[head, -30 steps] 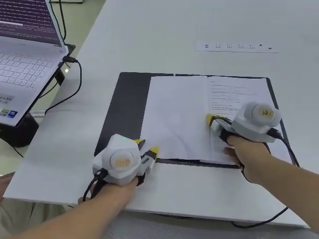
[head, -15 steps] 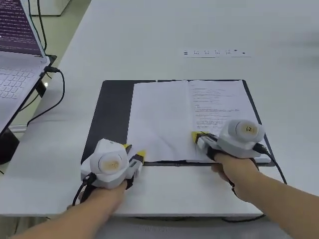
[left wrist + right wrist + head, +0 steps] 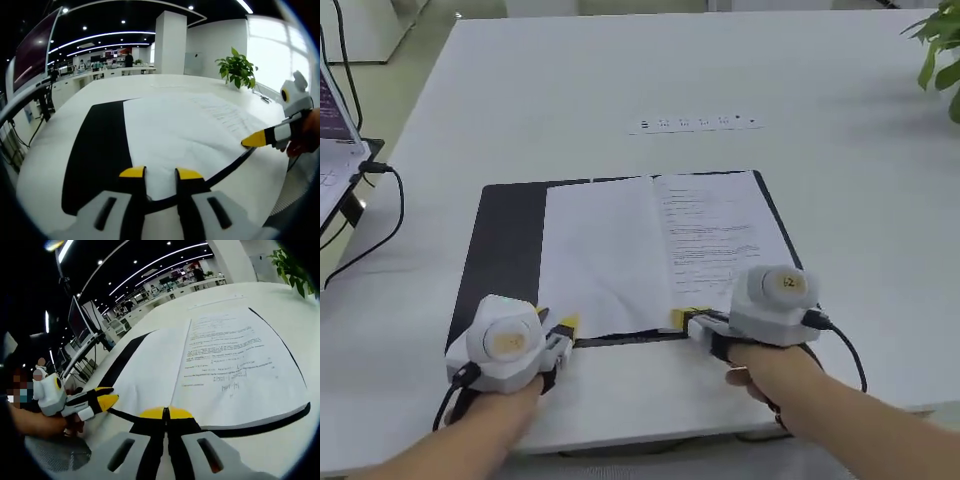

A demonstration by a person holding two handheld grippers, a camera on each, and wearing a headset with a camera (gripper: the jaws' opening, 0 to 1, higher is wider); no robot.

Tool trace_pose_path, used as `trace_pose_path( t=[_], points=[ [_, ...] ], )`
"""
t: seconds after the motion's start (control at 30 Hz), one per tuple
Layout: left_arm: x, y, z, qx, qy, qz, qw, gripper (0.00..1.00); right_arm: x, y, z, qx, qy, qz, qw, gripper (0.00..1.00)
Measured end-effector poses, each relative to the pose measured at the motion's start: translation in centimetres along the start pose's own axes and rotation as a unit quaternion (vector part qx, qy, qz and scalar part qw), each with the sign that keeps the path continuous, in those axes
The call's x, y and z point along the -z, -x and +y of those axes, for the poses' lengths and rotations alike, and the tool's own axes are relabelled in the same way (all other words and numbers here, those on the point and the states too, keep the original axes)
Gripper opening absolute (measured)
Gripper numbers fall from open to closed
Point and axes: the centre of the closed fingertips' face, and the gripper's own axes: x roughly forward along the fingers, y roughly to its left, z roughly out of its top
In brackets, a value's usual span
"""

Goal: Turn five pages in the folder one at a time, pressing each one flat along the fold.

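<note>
Lying open on the white table (image 3: pixel 570 90), the folder (image 3: pixel 505 250) shows a blank page (image 3: pixel 600 250) on the left and a printed page (image 3: pixel 710 235) on the right. The left gripper (image 3: pixel 155 173) sits at the blank page's near edge, jaws slightly apart and holding nothing. The right gripper (image 3: pixel 165 413) rests near the fold's near end, jaws pressed tip to tip, seemingly with no paper between them.

Your folder (image 3: pixel 505 250) is black, its left page (image 3: pixel 600 255) plain white and its right page (image 3: pixel 715 235) white with fine rows of dark print. Your left gripper (image 3: pixel 558 323) and right gripper (image 3: pixel 685 317) both have pale grey bodies and black jaws tipped yellow. The bench (image 3: pixel 820 120) under them is white.
</note>
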Motion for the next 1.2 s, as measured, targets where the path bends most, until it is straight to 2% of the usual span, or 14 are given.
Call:
trace_pose_path(
  t=[0.1, 0.17, 0.2, 0.27, 0.4, 0.47, 0.57, 0.63, 0.8, 0.9, 0.97, 1.07, 1.13, 1.2],
  points=[
    [0.0, -0.1, 0.0, 0.000, -0.002, 0.003, 1.0000, 0.22, 0.9, 0.7, 0.3, -0.008, -0.042, 0.024, 0.9988, 0.00],
    [0.0, -0.1, 0.0, 0.000, -0.001, 0.004, 1.0000, 0.22, 1.7, 1.3, 0.4, -0.016, -0.067, 0.050, 0.9964, 0.00],
    [0.0, -0.1, 0.0, 0.000, -0.003, 0.006, 1.0000, 0.22, 2.6, 1.7, 0.6, -0.019, -0.067, 0.077, 0.9946, 0.00],
    [0.0, -0.1, 0.0, -0.001, -0.001, 0.007, 1.0000, 0.22, 1.9, 2.3, 0.7, -0.016, -0.049, 0.057, 0.9970, 0.00],
    [-0.2, -0.2, 0.0, 0.007, 0.010, 0.016, 0.9998, 0.23, 0.7, 3.9, 1.8, -0.026, -0.066, 0.034, 0.9969, 0.00],
    [-0.2, 0.0, -0.3, 0.017, 0.039, 0.042, 0.9982, 0.25, -0.2, 4.8, 2.4, -0.029, -0.067, 0.016, 0.9972, 0.00],
    [-0.3, 0.6, -0.7, 0.026, 0.079, 0.087, 0.9928, 0.22, -1.7, 6.3, 3.5, -0.039, -0.080, -0.012, 0.9959, 0.00],
    [-1.5, 1.2, -1.2, 0.040, 0.098, 0.073, 0.9916, 0.24, -2.7, 7.3, 3.9, -0.040, -0.085, -0.029, 0.9951, 0.00],
    [-4.7, 3.8, -2.2, 0.065, 0.163, 0.050, 0.9833, 0.33, -4.7, 9.8, 4.1, -0.036, -0.105, -0.064, 0.9917, 0.00],
    [-6.6, 5.9, -2.2, 0.070, 0.162, 0.037, 0.9835, 0.39, -6.3, 12.2, 2.9, -0.005, -0.113, -0.085, 0.9899, 0.00],
    [-7.9, 7.1, -2.2, 0.067, 0.157, 0.017, 0.9852, 0.43, -7.3, 13.5, 2.3, 0.008, -0.107, -0.103, 0.9889, 0.00],
    [-9.5, 9.6, -2.1, 0.059, 0.150, -0.001, 0.9870, 0.51, -8.7, 16.2, 1.1, 0.043, -0.075, -0.125, 0.9884, 0.00],
    [-10.1, 10.8, -1.9, 0.051, 0.144, -0.011, 0.9881, 0.57, -9.0, 17.5, 0.4, 0.062, -0.055, -0.124, 0.9888, 0.07],
    [-10.4, 11.6, -1.7, 0.045, 0.133, -0.011, 0.9900, 0.66, -9.1, 18.4, -0.2, 0.074, -0.035, -0.119, 0.9896, 0.21]
  ],
)
